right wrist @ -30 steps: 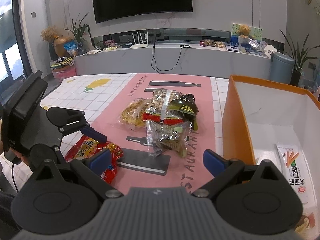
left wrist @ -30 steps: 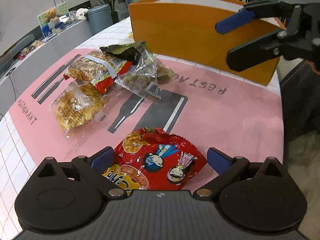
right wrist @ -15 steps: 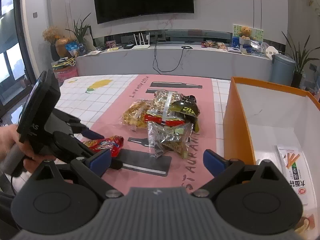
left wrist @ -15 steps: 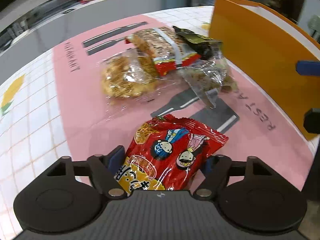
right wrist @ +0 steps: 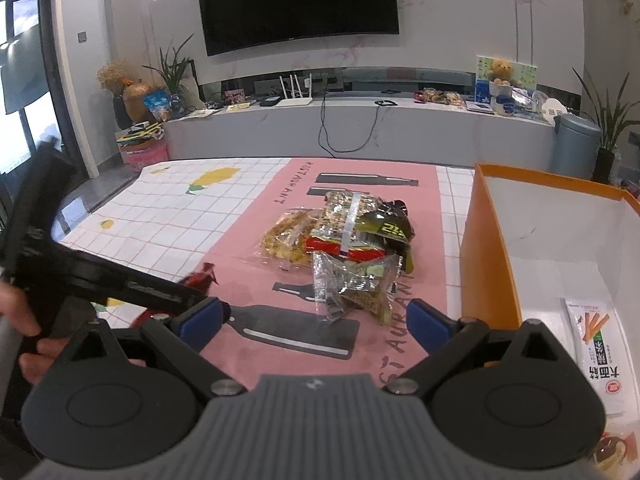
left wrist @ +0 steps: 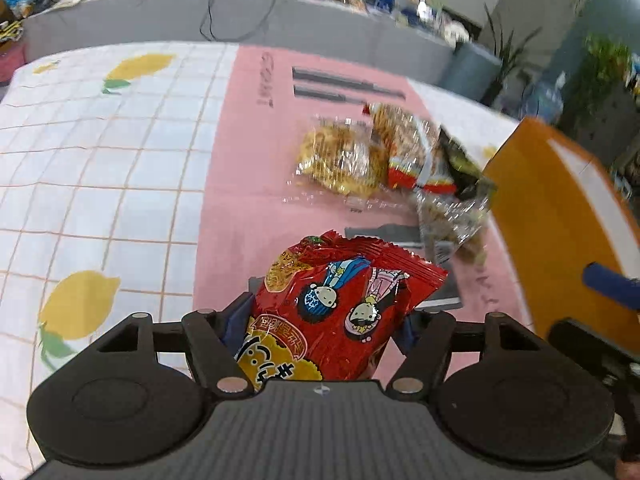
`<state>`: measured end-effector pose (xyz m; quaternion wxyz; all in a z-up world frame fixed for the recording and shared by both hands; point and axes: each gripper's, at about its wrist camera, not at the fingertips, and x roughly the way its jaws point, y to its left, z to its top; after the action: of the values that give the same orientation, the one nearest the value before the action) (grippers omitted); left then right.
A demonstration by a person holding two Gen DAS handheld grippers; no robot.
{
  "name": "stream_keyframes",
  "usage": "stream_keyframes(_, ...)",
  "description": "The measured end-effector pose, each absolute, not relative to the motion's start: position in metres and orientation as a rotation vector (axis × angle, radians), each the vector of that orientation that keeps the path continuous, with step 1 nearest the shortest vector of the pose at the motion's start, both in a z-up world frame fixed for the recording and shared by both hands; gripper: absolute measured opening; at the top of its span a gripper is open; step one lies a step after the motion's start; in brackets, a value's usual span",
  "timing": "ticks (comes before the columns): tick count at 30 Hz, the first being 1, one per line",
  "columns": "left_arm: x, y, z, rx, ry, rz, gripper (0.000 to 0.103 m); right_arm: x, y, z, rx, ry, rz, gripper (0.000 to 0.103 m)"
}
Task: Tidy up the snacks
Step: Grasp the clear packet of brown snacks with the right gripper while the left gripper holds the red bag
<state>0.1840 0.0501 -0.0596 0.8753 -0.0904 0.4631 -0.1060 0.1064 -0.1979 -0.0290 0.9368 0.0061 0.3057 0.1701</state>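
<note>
A red snack bag with cartoon figures sits between the blue pads of my left gripper. Its jaws are closing and press both sides of the bag, which hangs a little above the pink mat. In the right wrist view a corner of this red snack bag shows beside the left gripper's black fingers. My right gripper is open and holds nothing, low over the mat near the orange box. A white snack packet lies inside the box.
A pile of clear and dark snack packs lies mid-mat, left of the box. The checked tablecloth with lemon prints stretches to the left. A person's hand holds the left gripper. A grey bin stands beyond the table.
The left gripper's jaws closed onto the red bag, then it rolled and rose with the bag. The right gripper stayed still.
</note>
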Motion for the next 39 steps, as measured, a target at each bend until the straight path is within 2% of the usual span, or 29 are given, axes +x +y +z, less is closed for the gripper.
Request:
stream_keyframes(7, 0.166, 0.061, -0.047, -0.305, 0.908, -0.238, 0.078, 0.104, -0.188, -0.034, 0.008, 0.612, 0.389, 0.096)
stream_keyframes(12, 0.174, 0.058, -0.045, -0.275, 0.914, -0.245, 0.078, 0.113, -0.179, -0.048, 0.065, 0.652, 0.389, 0.095)
stream_keyframes(18, 0.179, 0.065, -0.046, -0.294, 0.91, -0.252, 0.078, 0.14, -0.165, -0.072, 0.017, 0.67, 0.248, 0.091)
stream_keyframes(25, 0.18, 0.07, -0.04, -0.311, 0.887, -0.262, 0.078, 0.165, -0.148, -0.089, -0.117, 0.63, 0.136, 0.1)
stream_keyframes(36, 0.18, 0.067, -0.038, -0.291, 0.875, -0.268, 0.077, 0.204, -0.155, -0.115, -0.093, 0.64, 0.041, 0.099)
stream_keyframes(37, 0.18, 0.067, -0.039, -0.29, 0.877, -0.268, 0.077, 0.204, -0.155, -0.115, -0.087, 0.633, 0.042, 0.097)
stream_keyframes(39, 0.18, 0.066, -0.039, -0.289, 0.879, -0.27, 0.076, 0.205, -0.155, -0.115, -0.087, 0.627, 0.053, 0.083)
